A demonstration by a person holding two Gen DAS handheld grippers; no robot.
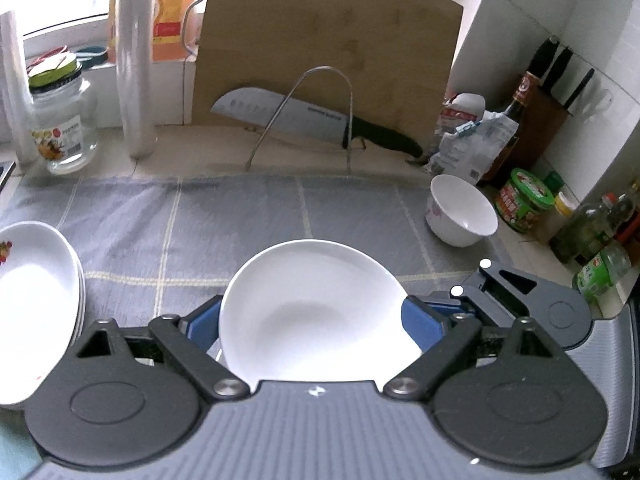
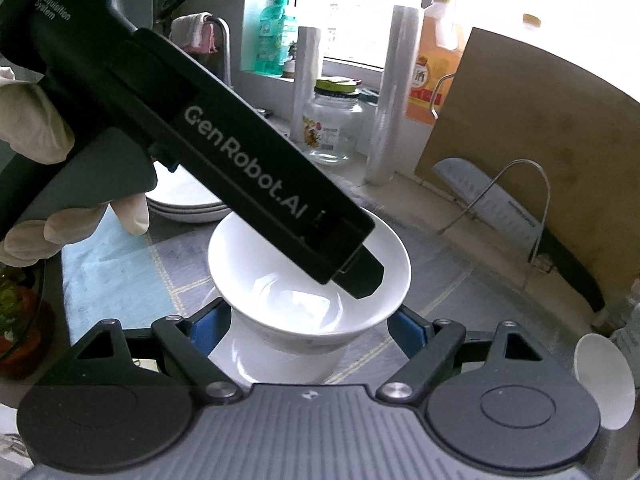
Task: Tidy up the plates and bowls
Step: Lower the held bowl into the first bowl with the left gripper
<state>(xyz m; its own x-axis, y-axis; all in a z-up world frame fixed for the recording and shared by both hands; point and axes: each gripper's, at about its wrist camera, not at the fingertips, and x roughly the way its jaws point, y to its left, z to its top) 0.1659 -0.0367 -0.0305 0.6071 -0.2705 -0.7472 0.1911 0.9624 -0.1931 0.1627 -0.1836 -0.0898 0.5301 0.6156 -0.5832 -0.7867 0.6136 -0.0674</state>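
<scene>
A stack of white plates [image 1: 36, 304] sits at the left on the grey cloth [image 1: 200, 232]. The left claw [image 1: 316, 320] is clamped on a white bowl [image 1: 316, 312]; the right claw [image 2: 310, 320] likewise grips it. Behind stand a wire rack [image 1: 320, 112], knife [image 1: 288, 118], cutting board [image 1: 328, 40]; a small bowl [image 1: 462, 210] lies tipped at right

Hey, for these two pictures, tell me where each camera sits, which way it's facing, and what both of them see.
Left wrist: on the left gripper, looking forward and down over a white dish between its pads, toward the cutting board; the right gripper shows at the right edge.
Right wrist: on the right gripper, facing a white bowl between its fingers and the window beyond; the left gripper's body and a gloved hand cross it.
Shared: cutting board, knife, glass jar.
</scene>
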